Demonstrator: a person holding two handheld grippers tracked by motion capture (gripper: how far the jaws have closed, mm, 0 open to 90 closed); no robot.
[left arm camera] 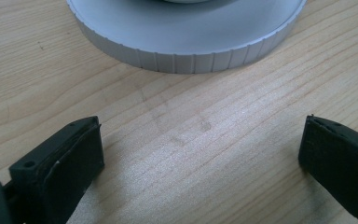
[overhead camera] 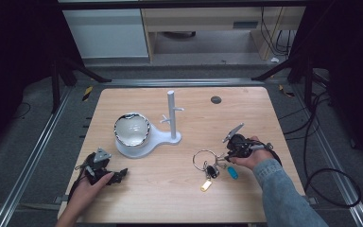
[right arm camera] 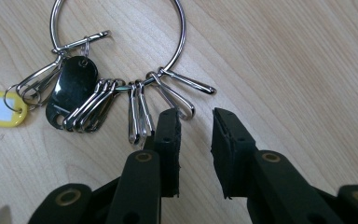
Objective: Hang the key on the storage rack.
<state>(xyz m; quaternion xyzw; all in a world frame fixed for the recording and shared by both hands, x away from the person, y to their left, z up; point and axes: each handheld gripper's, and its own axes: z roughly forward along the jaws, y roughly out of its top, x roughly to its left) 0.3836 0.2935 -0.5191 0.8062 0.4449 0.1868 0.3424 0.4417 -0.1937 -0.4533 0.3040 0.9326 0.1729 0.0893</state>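
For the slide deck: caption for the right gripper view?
Right tongs, slightly open, poised over clips on a large silver metal key ring lying on the light wooden table.

High view is looking forward and down over the whole light wooden table [overhead camera: 179,189]. Left gripper view is skimming the tabletop, facing the ribbed white round stand base [left arm camera: 186,44] (very close). Right gripper view is hovering close above the large silver key ring [right arm camera: 121,51], also appearing in the high view.
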